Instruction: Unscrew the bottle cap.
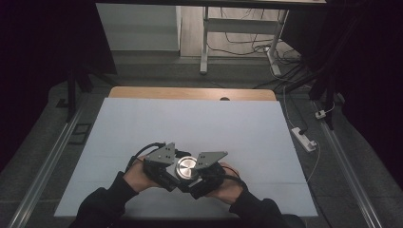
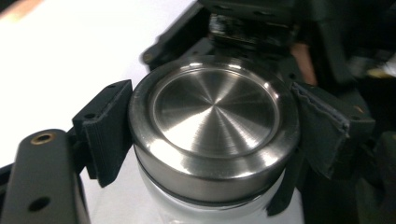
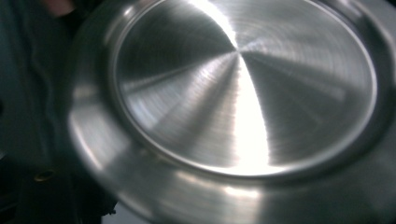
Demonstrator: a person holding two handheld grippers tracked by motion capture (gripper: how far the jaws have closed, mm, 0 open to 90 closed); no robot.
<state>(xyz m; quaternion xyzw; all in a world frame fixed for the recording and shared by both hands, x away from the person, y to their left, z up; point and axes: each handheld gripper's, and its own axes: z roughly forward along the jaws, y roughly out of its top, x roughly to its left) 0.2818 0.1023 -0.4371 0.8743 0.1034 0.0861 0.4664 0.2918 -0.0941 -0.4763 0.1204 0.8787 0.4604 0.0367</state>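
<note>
A white container (image 2: 205, 212) with a brushed steel lid (image 2: 215, 116) sits between my two grippers near the front of the table; from above, the lid (image 1: 186, 166) faces up. My left gripper (image 2: 215, 135) has its pads (image 2: 109, 133) against opposite sides of the lid's rim, so it is shut on the lid. The left gripper (image 1: 164, 167) comes in from the lid's left, the right gripper (image 1: 205, 172) from its right. In the right gripper view the lid (image 3: 243, 88) is very close and hides that gripper's jaws. The right gripper's body (image 2: 252, 23) stands just behind the lid.
A pale sheet (image 1: 190, 118) covers the table, with a wooden edge (image 1: 190, 93) at the far side. A power strip (image 1: 304, 138) and cables lie on the floor to the right. Metal rails (image 1: 45, 175) run along both sides. Both hands (image 1: 135, 175) are at the near edge.
</note>
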